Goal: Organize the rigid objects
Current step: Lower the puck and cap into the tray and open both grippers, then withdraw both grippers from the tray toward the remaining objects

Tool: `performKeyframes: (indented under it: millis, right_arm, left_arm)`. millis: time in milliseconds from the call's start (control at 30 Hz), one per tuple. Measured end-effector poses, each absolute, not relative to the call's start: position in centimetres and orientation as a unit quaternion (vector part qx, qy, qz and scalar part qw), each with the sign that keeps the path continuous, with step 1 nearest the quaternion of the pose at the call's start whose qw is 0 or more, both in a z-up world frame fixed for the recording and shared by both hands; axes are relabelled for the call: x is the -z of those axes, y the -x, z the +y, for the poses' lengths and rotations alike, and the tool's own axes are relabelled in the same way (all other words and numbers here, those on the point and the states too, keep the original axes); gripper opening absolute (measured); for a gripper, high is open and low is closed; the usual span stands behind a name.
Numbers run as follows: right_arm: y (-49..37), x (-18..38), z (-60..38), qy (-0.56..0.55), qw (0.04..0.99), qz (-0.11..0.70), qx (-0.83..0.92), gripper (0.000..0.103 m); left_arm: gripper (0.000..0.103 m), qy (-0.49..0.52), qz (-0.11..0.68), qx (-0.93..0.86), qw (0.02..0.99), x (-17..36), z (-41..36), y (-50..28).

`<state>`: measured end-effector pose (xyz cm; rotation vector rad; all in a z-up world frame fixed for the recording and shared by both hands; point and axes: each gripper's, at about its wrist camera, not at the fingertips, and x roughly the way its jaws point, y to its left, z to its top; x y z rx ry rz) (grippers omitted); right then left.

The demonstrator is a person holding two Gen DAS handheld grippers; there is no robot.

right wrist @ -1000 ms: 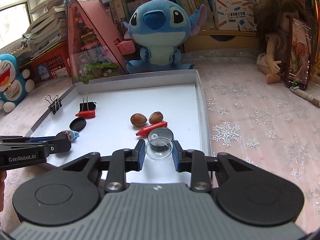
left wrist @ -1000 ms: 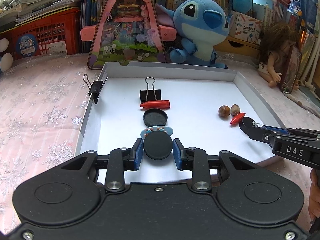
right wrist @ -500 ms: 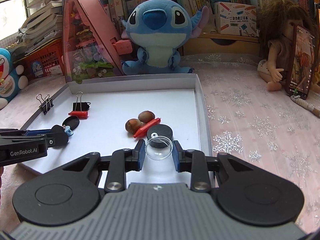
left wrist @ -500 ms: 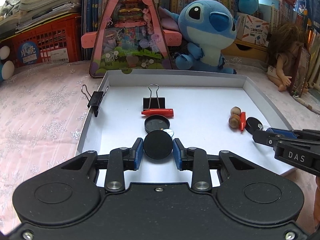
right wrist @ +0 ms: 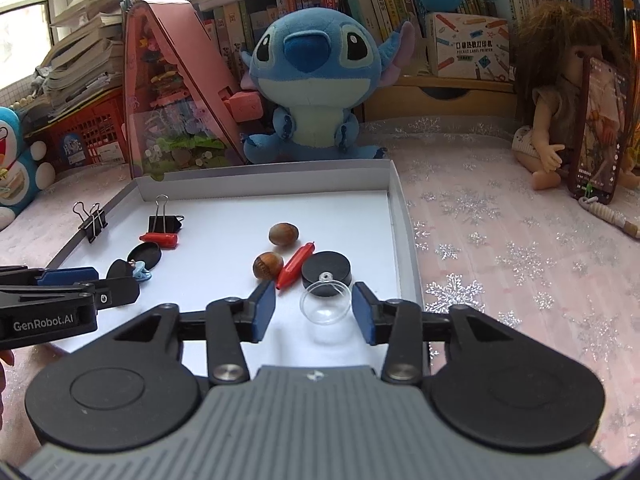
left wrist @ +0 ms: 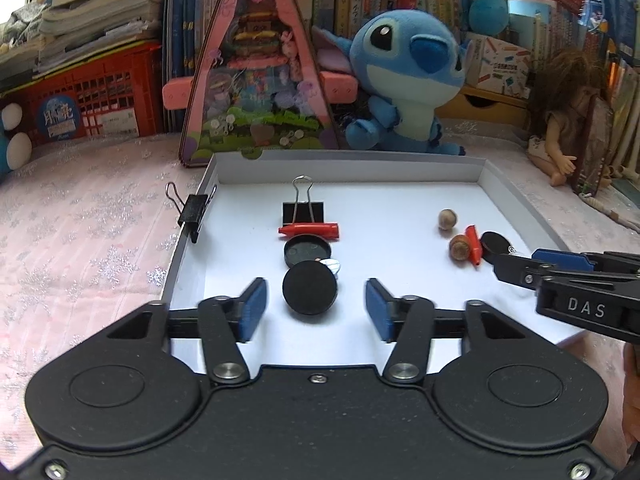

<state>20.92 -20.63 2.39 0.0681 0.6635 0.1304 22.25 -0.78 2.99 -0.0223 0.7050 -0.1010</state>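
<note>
A white tray point(left wrist: 400, 168) holds small objects. My left gripper point(left wrist: 312, 308) is open; a black disc point(left wrist: 310, 288) lies between its fingers, in front of a black lid point(left wrist: 306, 250), a red cap point(left wrist: 310, 230) and a binder clip point(left wrist: 303, 210). My right gripper point(right wrist: 314, 308) is open; a clear suction cup point(right wrist: 326, 304) lies between its fingers, leaning on a black puck point(right wrist: 326, 270). Two hazelnuts point(right wrist: 268, 264) and a red crayon point(right wrist: 294, 266) lie beside the puck.
A second binder clip point(left wrist: 192, 208) grips the tray's left wall. A Stitch plush point(right wrist: 308, 80), a pink toy house point(left wrist: 256, 80), a doll point(right wrist: 560, 112), a phone point(right wrist: 600, 132) and a red crate point(left wrist: 88, 100) stand behind on the pink snowflake cloth.
Both grippers have opened. The left let go of the black disc and the right let go of the clear suction cup; both now rest on the tray.
</note>
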Motion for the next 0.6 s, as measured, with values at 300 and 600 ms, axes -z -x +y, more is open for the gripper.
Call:
performKeyframes:
  millis: [300, 600]
  right_arm:
    - [-18.5, -3.9, -20.5, -0.023, 0.952, 0.294, -0.08, 0.086]
    - [-15.7, -4.5, -20.6, -0.015, 0.957, 0.273, -0.093, 0.092]
  left_arm:
    - [0.077, 0.009, 0.322, 0.073, 0.944, -4.7, -0.8, -19.3]
    - [0.079, 0.014, 0.31, 0.101, 0.945, -5.6, -0.8, -16.1]
